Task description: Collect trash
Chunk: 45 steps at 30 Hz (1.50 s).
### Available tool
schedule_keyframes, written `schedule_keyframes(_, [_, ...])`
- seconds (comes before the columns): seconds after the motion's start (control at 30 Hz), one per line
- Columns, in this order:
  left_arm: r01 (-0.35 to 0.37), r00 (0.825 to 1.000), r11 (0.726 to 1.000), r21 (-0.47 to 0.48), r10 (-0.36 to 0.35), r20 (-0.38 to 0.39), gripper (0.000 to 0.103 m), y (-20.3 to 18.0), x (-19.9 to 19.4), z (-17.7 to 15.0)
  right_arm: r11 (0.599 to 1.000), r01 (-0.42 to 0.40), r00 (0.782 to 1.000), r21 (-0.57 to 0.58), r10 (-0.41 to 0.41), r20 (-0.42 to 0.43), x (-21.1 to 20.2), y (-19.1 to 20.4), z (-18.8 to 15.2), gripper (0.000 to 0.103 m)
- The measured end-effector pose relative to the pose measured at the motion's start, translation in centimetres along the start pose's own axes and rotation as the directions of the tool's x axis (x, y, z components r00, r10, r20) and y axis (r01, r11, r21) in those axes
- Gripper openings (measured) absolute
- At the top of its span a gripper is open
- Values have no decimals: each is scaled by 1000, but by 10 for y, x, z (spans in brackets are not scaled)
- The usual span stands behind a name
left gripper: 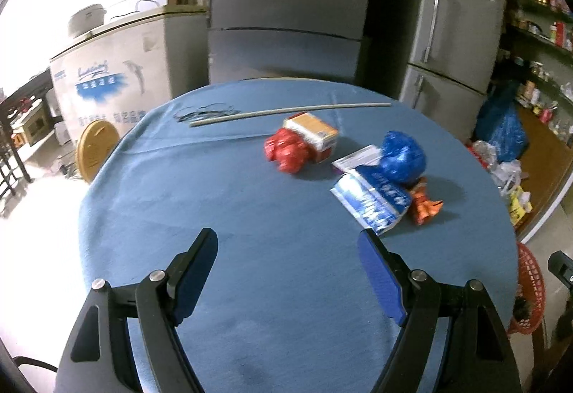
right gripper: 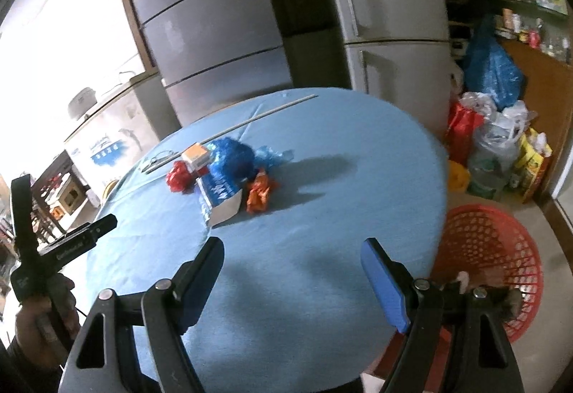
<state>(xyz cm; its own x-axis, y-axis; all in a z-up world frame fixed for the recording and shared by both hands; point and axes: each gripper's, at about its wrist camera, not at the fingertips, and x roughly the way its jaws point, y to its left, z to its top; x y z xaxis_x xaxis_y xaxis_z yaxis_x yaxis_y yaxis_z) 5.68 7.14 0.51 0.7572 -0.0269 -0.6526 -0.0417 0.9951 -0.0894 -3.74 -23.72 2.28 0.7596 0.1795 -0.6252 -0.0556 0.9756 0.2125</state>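
- Left gripper gapes wide, empty, over the table's near edge.
- Right gripper likewise spread, empty.
- Trash clusters toward the far right edge.
- Red basket stands beside the table.

left gripper: jaws spread, nothing held | right gripper: jaws spread, nothing held

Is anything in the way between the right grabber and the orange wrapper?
No. Only bare blue table lies between the open right gripper and the orange wrapper. The blue-white packet sits beside the wrapper, to its left, not in front.
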Motion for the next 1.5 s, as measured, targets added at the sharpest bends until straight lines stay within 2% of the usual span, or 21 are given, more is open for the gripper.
schedule_keyframes(0.23, [-96,995,995,-35,94,-39,81,30,0,-15,999,-50,997,16,51,-53,29,3,4,82])
schedule_keyframes(0.47, [-128,990,990,-62,123,-73,81,50,7,-23,996,-82,994,-19,80,-76,55,20,21,82])
schedule_keyframes(0.73, [-128,989,987,-98,121,-83,81,62,8,-29,990,-124,990,-73,118,-79,85,47,53,82])
schedule_keyframes(0.9, [-123,990,987,-103,115,-82,81,66,6,-32,988,-145,987,-62,140,-76,123,59,89,82])
schedule_keyframes(1.03, [-129,990,984,-121,119,-81,81,73,4,-33,991,-125,988,-42,121,-102,161,63,110,83])
schedule_keyframes(1.13, [-141,988,981,-132,131,-80,81,80,3,-32,991,-132,983,-31,127,-133,189,69,121,85])
schedule_keyframes(1.27, [-150,988,976,-160,141,-70,81,91,1,-30,994,-96,981,-50,86,-174,223,77,124,85])
schedule_keyframes(1.33, [-151,987,975,-165,138,-85,81,93,5,-28,993,-105,970,-46,93,-223,239,79,120,84])
schedule_keyframes(1.37, [-147,987,976,-161,133,-94,81,93,8,-25,991,-126,958,-39,111,-264,248,80,116,81])
schedule_keyframes(1.43, [-145,986,980,-135,131,-105,81,88,14,-19,992,-118,957,-45,102,-271,252,80,108,63])
schedule_keyframes(1.5, [-140,985,987,-83,130,-112,81,75,23,-8,992,-127,959,-24,116,-257,242,76,102,62])
